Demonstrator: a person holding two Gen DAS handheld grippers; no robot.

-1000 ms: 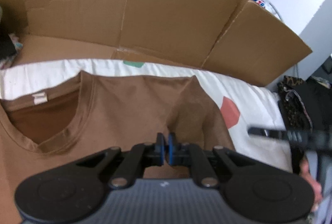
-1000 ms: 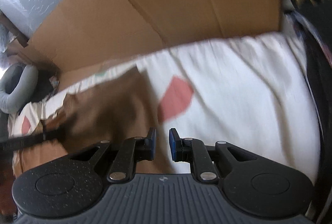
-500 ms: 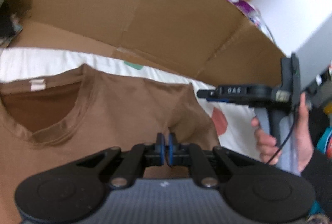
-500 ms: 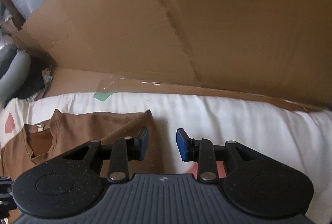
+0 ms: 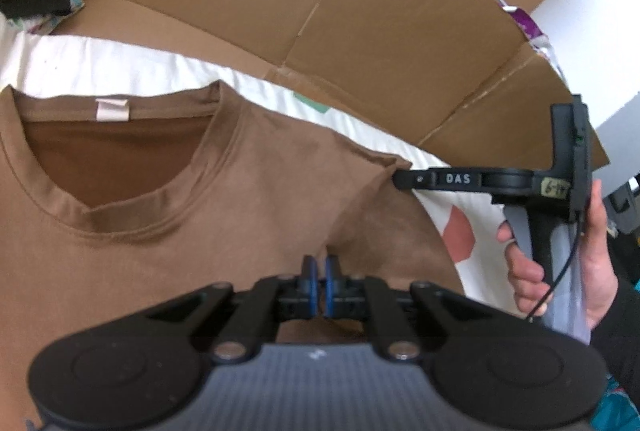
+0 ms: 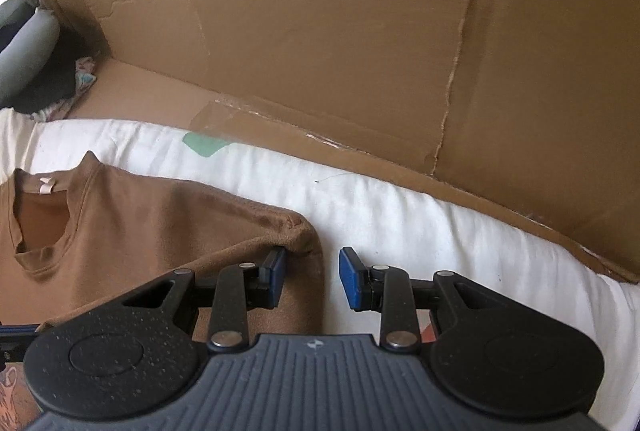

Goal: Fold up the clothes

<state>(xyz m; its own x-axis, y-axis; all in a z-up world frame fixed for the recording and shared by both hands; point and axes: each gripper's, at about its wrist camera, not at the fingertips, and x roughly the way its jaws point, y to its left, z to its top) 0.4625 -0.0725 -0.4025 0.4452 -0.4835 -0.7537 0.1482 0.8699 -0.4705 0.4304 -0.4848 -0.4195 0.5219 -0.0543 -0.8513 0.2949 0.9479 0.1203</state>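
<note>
While left gripper (image 5: pixel 319 281) jaws pinch shirt (image 5: pixel 248 191) fold to anchor it, right gripper (image 6: pixel 312 277) jaws, just opened, straddle shoulder corner at 12 o'clock, unclamped, likely for next fold.

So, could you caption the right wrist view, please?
Open right gripper poised at the folded corner of a brown T-shirt.

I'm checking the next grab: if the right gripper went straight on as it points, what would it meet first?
Probably the folded corner of the brown shirt, just ahead of the open right gripper; the white sheet lies beside it.
</note>
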